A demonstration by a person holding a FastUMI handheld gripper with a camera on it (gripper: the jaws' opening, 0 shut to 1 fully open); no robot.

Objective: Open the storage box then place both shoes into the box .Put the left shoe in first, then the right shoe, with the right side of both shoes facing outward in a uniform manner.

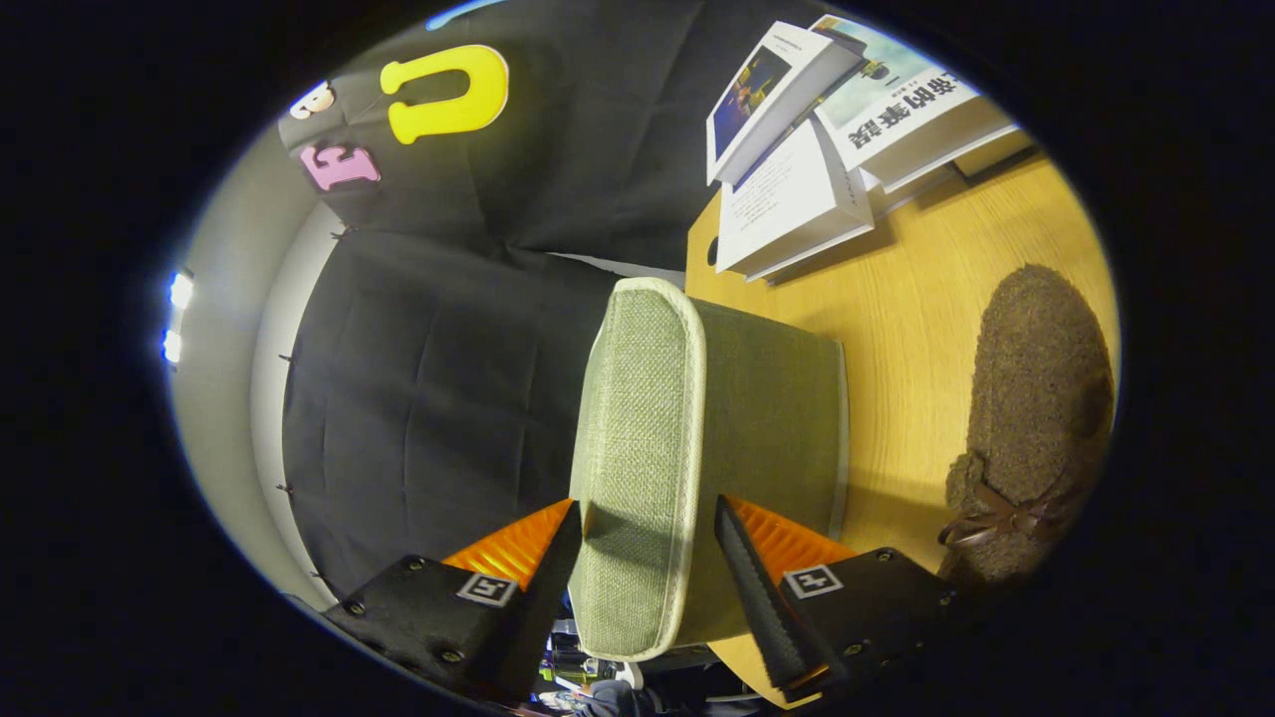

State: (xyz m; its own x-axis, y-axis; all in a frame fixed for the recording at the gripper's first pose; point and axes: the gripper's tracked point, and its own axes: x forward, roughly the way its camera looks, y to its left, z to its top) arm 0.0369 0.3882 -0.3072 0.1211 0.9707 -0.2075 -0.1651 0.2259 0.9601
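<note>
1. The two-finger gripper with black pads and orange ribbed backs is seen nearest; its fingers straddle the lid end of the box. The left pad appears to touch the fabric, while a thin gap may remain at the right pad, so a firm clamp cannot be confirmed.
2. Between the fingers and just ahead, the olive-green woven fabric storage box with its cream-piped padded lid is found, resting on the pale wooden table. The lid looks closed against the body; the opening step is judged to be in hand.
3. For a clean opening, the lid edge alone should be pinched, not the box wall, and swung back along its hinge line so the box is not dragged across the table.
4. Beside the box, a brown fuzzy slipper-style shoe with a small bow is noted. One shoe is counted.
5. Furthest off, white books are stacked at the table's end; at least three are counted.
</note>
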